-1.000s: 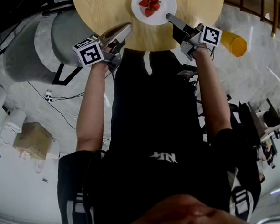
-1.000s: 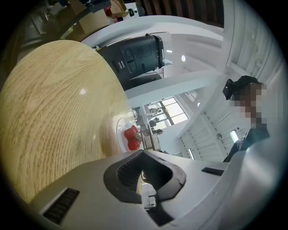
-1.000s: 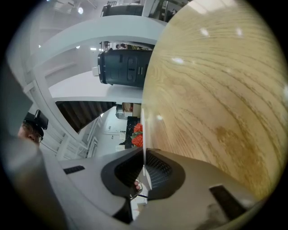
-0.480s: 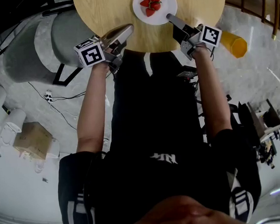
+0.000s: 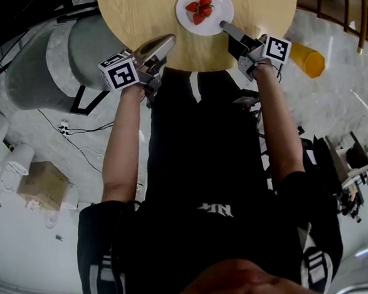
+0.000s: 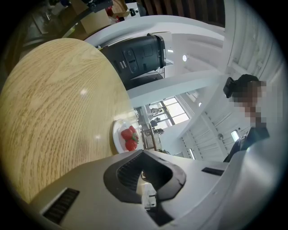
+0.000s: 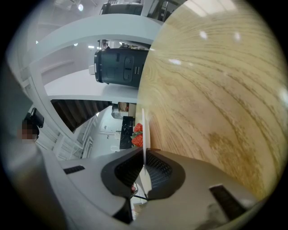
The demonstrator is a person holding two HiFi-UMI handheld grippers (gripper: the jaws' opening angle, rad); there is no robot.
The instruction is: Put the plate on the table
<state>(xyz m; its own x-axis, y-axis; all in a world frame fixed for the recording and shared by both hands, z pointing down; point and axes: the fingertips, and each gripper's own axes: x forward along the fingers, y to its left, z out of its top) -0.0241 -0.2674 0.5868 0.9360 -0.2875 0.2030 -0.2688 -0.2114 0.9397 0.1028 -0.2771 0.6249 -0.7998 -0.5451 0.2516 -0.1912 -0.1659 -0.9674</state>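
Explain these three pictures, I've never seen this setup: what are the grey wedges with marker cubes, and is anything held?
No robot here: a person holds a two-jaw gripper in each hand; those are the wedges. One picture comes from a camera on the person's head, looking down; the other two ride on the grippers, looking along their jaws. A white plate of strawberries lies on or just above the wooden table. The right gripper is shut on the plate's near rim. The left gripper is over the table edge, jaws together, empty.

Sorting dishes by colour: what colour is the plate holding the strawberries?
White plate, best seen in the head view.
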